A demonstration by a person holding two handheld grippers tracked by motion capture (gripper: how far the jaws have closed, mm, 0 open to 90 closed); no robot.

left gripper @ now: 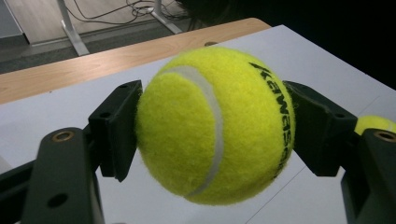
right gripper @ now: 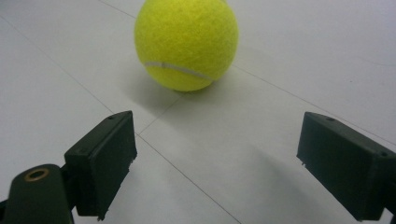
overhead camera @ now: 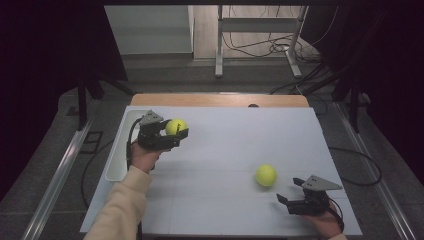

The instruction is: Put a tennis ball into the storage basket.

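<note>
My left gripper (overhead camera: 176, 130) is shut on a yellow tennis ball (overhead camera: 175, 126) and holds it off the white table sheet (overhead camera: 225, 150) at the left. In the left gripper view both black pads (left gripper: 116, 130) press the sides of this ball (left gripper: 215, 126), whose black lettering faces right. A second tennis ball (overhead camera: 266, 175) rests on the sheet at the right. My right gripper (overhead camera: 290, 191) stands open just in front of it, low by the table's near edge. In the right gripper view that ball (right gripper: 187, 42) lies ahead of the wide-apart fingers (right gripper: 105, 158), untouched.
A white oblong tray (overhead camera: 120, 150) lies along the sheet's left edge, beside my left hand. A strip of bare wood (overhead camera: 220, 100) borders the far side. Beyond it, cables and a metal frame (overhead camera: 260, 45) are on the floor.
</note>
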